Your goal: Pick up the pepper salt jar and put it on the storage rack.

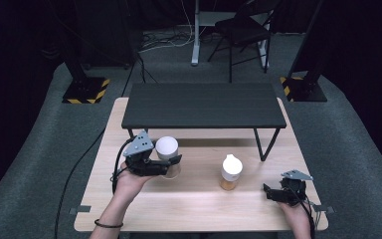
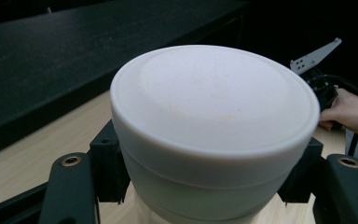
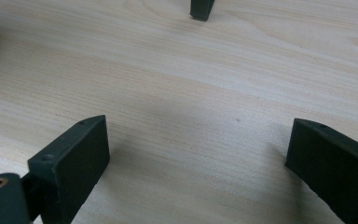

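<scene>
A jar with a wide round white lid sits between the jaws of my left gripper, which is shut on its body below the lid and holds it a little above the wooden table. A second jar, with a white domed cap and amber contents, stands upright on the table to the right. My right gripper rests low near the table's front right, its jaws wide open over bare wood with nothing between them.
A black low shelf on thin legs stands across the back half of the table; one leg's foot is just ahead of my right gripper. In the left gripper view, the other hand is at the far right. Chair and stands sit beyond the table.
</scene>
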`<action>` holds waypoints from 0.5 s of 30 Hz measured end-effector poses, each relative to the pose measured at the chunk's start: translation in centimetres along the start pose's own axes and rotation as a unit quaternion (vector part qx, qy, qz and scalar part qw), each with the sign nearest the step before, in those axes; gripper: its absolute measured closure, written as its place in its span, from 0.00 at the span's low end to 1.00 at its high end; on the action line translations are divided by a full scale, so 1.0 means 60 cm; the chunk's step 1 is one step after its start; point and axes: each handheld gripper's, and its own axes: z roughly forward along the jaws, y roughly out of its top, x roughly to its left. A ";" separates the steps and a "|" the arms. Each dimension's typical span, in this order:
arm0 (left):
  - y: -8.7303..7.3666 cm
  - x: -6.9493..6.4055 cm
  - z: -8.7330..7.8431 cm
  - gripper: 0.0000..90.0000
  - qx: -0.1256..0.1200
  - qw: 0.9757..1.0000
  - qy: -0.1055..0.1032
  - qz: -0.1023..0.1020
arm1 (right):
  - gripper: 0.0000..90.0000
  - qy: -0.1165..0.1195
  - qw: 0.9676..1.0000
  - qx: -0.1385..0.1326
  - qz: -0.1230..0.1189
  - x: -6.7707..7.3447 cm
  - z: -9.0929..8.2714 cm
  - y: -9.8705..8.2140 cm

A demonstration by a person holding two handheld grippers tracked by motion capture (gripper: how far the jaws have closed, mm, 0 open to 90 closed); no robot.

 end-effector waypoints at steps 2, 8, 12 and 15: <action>0.009 0.004 -0.003 0.37 -0.003 1.000 -0.003 0.000 | 0.05 0.000 1.000 0.000 0.000 0.000 0.000 0.000; 0.038 0.009 -0.013 0.37 -0.011 1.000 -0.001 0.003 | 0.05 0.000 1.000 0.000 0.000 0.000 0.000 0.000; 0.057 0.010 -0.018 0.37 -0.012 1.000 0.006 0.006 | 0.05 0.000 1.000 0.000 0.000 0.000 0.000 0.000; 0.072 0.013 -0.021 0.37 -0.011 1.000 0.007 0.007 | 0.05 0.000 1.000 0.000 0.000 0.000 0.000 0.000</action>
